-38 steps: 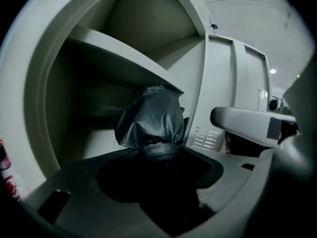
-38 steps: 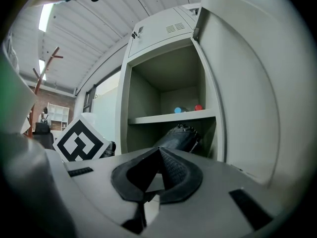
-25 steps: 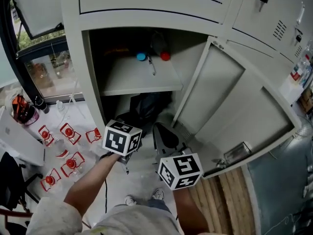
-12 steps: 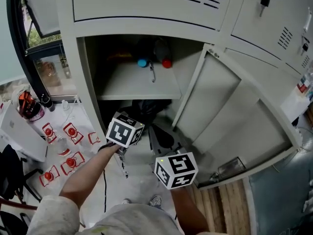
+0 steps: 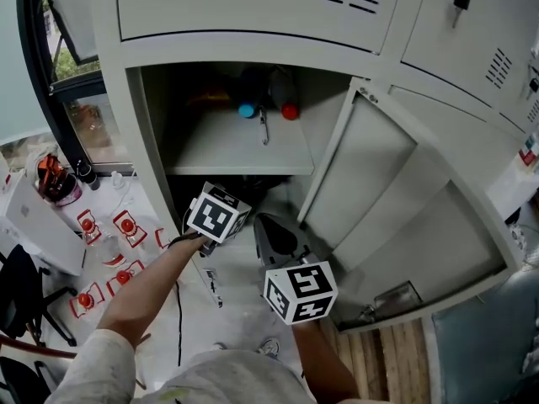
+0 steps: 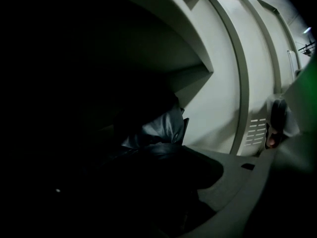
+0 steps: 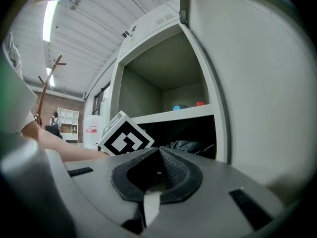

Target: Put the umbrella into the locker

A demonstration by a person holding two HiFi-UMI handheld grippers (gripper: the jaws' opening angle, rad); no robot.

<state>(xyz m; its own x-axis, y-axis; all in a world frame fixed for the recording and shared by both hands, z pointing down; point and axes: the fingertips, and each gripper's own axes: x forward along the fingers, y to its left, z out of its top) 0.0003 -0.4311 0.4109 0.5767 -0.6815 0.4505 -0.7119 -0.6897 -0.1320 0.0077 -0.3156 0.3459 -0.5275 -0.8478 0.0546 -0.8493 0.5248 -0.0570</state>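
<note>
The grey locker stands with its door swung out to the right. The black folded umbrella lies in the dark lower compartment under the shelf; its glossy fabric fills the left gripper view. My left gripper reaches into that compartment behind its marker cube. Its jaws stand wide, but the dark hides whether the pads press the umbrella. My right gripper hovers in front of the locker, shut and empty, pointing at the umbrella.
A blue cap and a red cap sit on the shelf. Several red-capped bottles, a white box and a bag lie on the floor at the left. Wooden boards show at the lower right.
My left gripper has moved closer to the locker's lower compartment and rolled a little. The right gripper has stayed almost in place.
</note>
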